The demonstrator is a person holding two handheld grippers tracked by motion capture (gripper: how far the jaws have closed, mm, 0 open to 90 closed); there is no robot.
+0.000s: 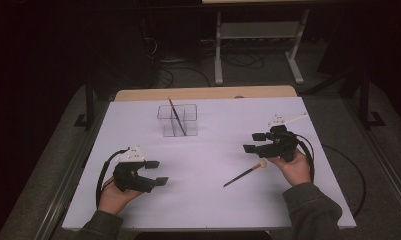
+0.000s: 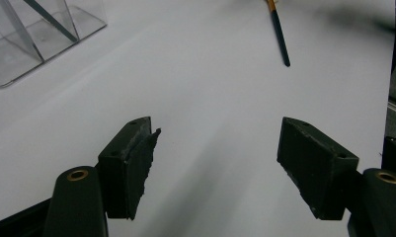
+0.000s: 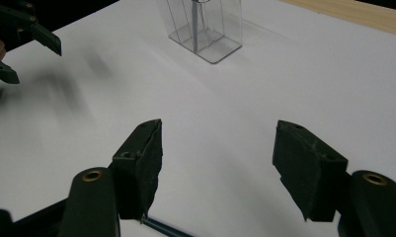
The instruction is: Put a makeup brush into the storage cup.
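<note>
Dark floor and cables surround the white rectangular worktop point(image 1: 208, 200), whose far edge shows a strip of bare wood. Most of its surface lies bare, with wide open room across the middle and along the near edge between the two forearms.

Near the far edge, a little left of centre, stands the clear plastic divided holder point(image 1: 177, 120), the tallest thing on the worktop. A thin dark brush with an orange handle point(image 1: 176, 116) leans inside it, tilted, its top rising above the rim.

Close to the near-left corner the left hand-held gripper point(image 1: 156, 172) hovers low, its jaws apart with nothing between them and bare white surface ahead. Toward the right edge the right hand-held gripper point(image 1: 254, 142) also has its jaws apart and nothing between them.

Just below and inward of the right hand-held gripper lies the loose slim black brush with a pale rounded tip point(image 1: 245, 173), flat on the worktop at a slant, pale end nearest the right hand. Nothing lies between it and the holder.
</note>
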